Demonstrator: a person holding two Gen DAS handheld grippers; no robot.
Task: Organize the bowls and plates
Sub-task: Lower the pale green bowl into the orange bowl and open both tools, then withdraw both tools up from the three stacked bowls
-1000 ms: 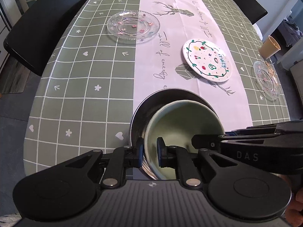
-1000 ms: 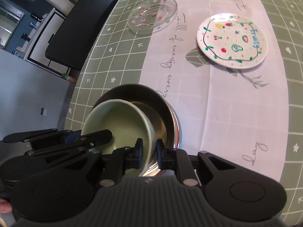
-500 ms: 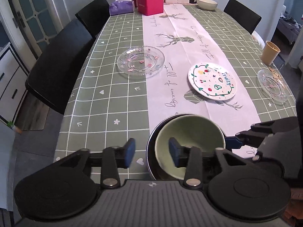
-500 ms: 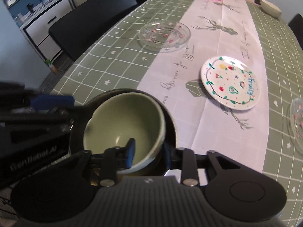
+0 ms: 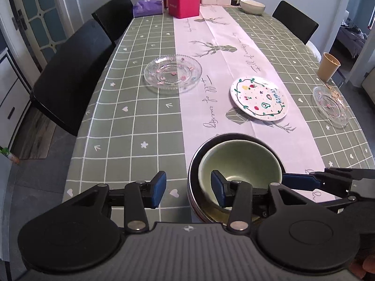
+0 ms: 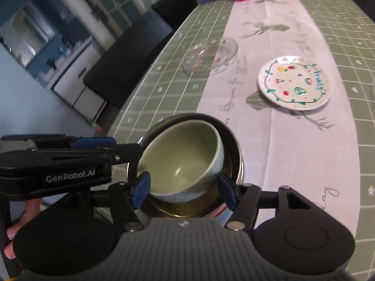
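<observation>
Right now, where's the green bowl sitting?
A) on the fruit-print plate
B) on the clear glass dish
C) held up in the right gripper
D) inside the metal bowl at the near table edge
D: the green bowl sits nested inside the metal bowl at the near edge, and neither gripper's pads press on it.

Black grippers (image 5: 188, 192), blue-padded jaws
</observation>
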